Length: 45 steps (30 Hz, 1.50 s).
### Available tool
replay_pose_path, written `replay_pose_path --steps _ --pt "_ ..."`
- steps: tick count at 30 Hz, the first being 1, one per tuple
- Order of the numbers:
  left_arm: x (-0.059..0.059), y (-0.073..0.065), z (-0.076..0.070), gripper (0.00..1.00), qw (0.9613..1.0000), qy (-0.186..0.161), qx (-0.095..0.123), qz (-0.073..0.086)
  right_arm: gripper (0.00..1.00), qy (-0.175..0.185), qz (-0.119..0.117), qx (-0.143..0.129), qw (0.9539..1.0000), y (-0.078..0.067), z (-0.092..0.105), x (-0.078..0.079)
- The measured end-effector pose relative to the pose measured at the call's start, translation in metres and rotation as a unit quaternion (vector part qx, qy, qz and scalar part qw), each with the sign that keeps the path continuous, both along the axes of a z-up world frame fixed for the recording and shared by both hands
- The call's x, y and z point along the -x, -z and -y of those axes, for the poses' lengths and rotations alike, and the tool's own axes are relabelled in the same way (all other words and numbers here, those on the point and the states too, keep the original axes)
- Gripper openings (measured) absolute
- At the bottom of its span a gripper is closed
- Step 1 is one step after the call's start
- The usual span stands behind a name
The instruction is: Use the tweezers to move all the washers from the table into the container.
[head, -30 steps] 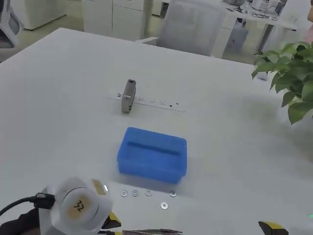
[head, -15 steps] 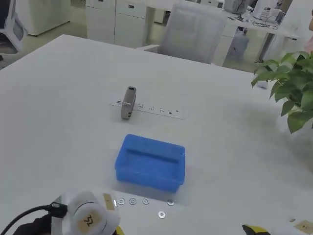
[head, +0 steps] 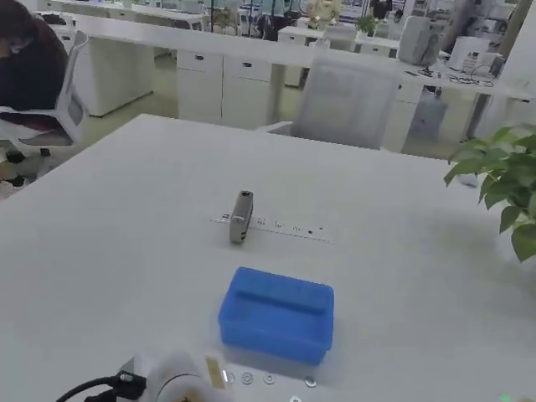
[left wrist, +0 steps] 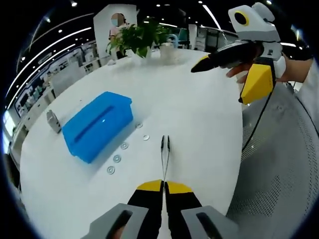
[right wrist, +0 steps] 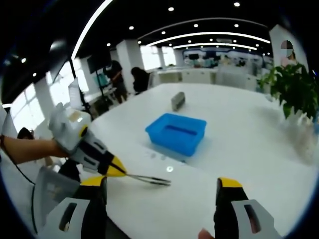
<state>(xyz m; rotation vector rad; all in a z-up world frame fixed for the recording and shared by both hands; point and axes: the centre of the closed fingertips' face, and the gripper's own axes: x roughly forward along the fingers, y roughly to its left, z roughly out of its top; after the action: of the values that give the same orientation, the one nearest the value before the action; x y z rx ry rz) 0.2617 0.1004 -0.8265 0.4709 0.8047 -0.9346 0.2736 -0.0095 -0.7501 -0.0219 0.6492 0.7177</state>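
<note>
Along the head view's bottom edge washers (head: 269, 379) sit partly cropped, while left gripper (left wrist: 163, 186) pinches tweezers (left wrist: 164, 157) and right gripper (right wrist: 162, 182) gapes.

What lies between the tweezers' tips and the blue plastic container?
In the left gripper view, small metal washers lie between the slim metal tweezers and the blue plastic container.

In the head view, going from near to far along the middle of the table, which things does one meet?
The washers → blue container → small grey block → grey office chair.
</note>
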Motion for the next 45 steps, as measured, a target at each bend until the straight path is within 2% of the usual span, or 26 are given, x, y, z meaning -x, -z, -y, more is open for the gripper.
replay_pose_path --steps 3,7,8,12,16,17,22,24,25,26,32,34,36,37,38,39,41,45 --pt "0.007 -0.007 0.002 0.0 0.9999 -0.004 -0.013 0.009 0.88 0.0 0.004 -0.009 0.9999 -0.005 0.004 0.003" --pt "0.015 -0.017 0.005 0.0 0.9993 -0.022 -0.031 0.006 0.87 0.0 0.008 -0.021 0.9997 -0.012 0.015 0.009" --pt "0.017 -0.021 0.006 0.0 0.9991 -0.024 -0.034 0.012 0.86 0.001 0.009 -0.025 0.9997 -0.014 0.017 0.011" --pt "0.022 -0.036 0.013 0.0 0.9987 -0.04 -0.026 0.019 0.86 -0.008 0.012 -0.044 0.9989 -0.022 0.022 0.02" --pt "0.025 -0.045 0.014 0.0 0.9977 -0.052 -0.031 0.029 0.86 -0.021 0.014 -0.055 0.9982 -0.026 0.02 0.029" --pt "0.026 -0.047 0.014 0.0 0.9976 -0.049 -0.032 0.036 0.86 -0.026 0.016 -0.057 0.9979 -0.027 0.019 0.03" --pt "0.027 -0.054 0.012 0.0 0.9975 -0.041 -0.037 0.045 0.84 -0.057 0.031 -0.064 0.9958 -0.034 0.008 0.037" --pt "0.026 -0.058 0.01 0.0 0.9974 -0.034 -0.037 0.052 0.81 -0.068 0.032 -0.067 0.9949 -0.036 0.004 0.04" --pt "0.025 -0.062 0.011 0.0 0.9972 -0.021 -0.036 0.061 0.77 -0.083 0.025 -0.071 0.9936 -0.036 -0.001 0.044" --pt "0.026 -0.065 0.01 0.0 0.9972 -0.02 -0.035 0.063 0.74 -0.091 0.02 -0.072 0.993 -0.036 -0.004 0.046" --pt "0.027 -0.081 0.006 0.0 0.9976 0.001 -0.025 0.065 0.53 -0.121 0.03 -0.057 0.9906 -0.039 -0.024 0.05" --pt "0.029 -0.09 0.007 0.0 0.9969 0.02 -0.02 0.073 0.44 -0.141 0.031 -0.048 0.9883 -0.043 -0.034 0.053" --pt "0.03 -0.096 0.008 0.0 0.9966 0.032 -0.016 0.074 0.36 -0.161 0.05 -0.039 0.9849 -0.048 -0.044 0.053" --pt "0.031 -0.098 0.008 0.0 0.9964 0.039 -0.014 0.074 0.33 -0.179 0.048 -0.02 0.9824 -0.046 -0.048 0.056" --pt "0.033 -0.102 0.009 0.0 0.9959 0.049 -0.012 0.076 0.31 -0.184 0.051 -0.009 0.9816 -0.045 -0.051 0.055" --pt "0.034 -0.104 0.011 0.0 0.9949 0.061 -0.011 0.079 0.28 -0.199 0.059 0.001 0.9782 -0.044 -0.057 0.055" --pt "0.037 -0.109 0.011 0.0 0.993 0.083 -0.014 0.083 0.24 -0.214 0.066 0.016 0.9744 -0.044 -0.064 0.056" --pt "0.043 -0.12 0.013 0.0 0.9889 0.121 -0.012 0.085 0.23 -0.233 0.065 0.027 0.97 -0.04 -0.081 0.055"
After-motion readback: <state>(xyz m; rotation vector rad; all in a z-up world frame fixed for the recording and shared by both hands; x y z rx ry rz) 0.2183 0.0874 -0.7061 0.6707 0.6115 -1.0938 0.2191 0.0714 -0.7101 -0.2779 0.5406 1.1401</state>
